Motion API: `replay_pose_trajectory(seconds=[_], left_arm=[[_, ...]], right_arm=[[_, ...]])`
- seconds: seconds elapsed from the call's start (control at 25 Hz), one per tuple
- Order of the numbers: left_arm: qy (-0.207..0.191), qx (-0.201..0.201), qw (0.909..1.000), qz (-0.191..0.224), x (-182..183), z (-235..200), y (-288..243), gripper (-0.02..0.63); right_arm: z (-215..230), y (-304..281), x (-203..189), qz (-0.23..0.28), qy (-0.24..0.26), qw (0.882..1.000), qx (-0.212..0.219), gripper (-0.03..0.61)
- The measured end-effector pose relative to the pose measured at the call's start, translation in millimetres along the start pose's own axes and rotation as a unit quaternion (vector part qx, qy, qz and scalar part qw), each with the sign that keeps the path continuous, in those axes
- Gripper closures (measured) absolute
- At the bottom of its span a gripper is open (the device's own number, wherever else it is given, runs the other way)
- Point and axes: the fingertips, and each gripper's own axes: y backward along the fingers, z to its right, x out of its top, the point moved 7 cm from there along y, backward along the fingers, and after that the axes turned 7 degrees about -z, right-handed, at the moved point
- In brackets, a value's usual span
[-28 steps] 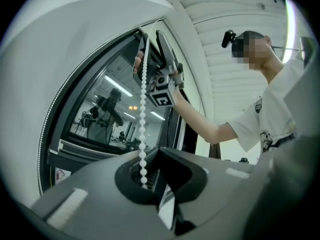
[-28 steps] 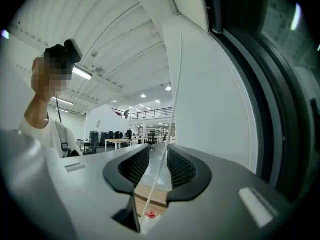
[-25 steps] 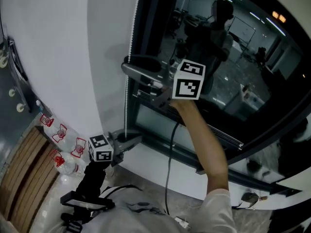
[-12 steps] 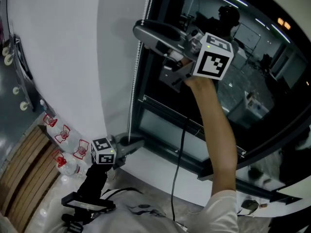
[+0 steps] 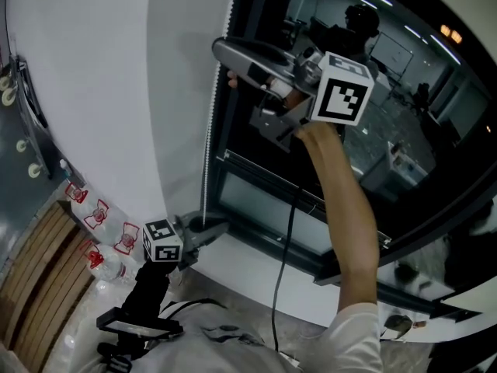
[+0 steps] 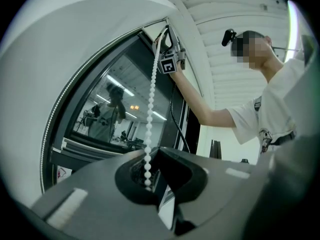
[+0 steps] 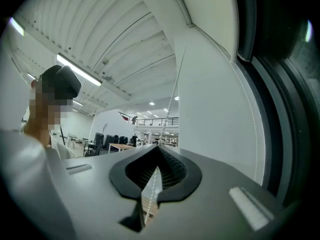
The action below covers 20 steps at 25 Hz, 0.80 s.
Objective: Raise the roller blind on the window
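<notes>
I am holding the bead chain (image 5: 207, 138) at two points. My right gripper (image 5: 227, 53) is pinching it high beside the window frame (image 5: 250, 22) — jaws just closing onto it, arm reaching up. My left gripper (image 5: 211, 228) is clamping it low by the sill (image 5: 256, 264) — pointing roughly level.

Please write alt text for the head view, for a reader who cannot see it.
The right gripper, held high beside a dark window, has just closed its jaws on a white bead chain. The left gripper, low near the sill, grips the same chain.
</notes>
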Motion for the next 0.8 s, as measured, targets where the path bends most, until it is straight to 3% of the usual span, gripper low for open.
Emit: replay_pose_trajectory(seconds=[0.8], left_arm=[[-0.005, -0.005, 1.0000, -0.003, -0.9, -4.6, -3.0, 0.615]], right_arm=[[-13.6, -0.7, -129.5, -0.065, -0.070, 0.995, 0.001, 0.574]])
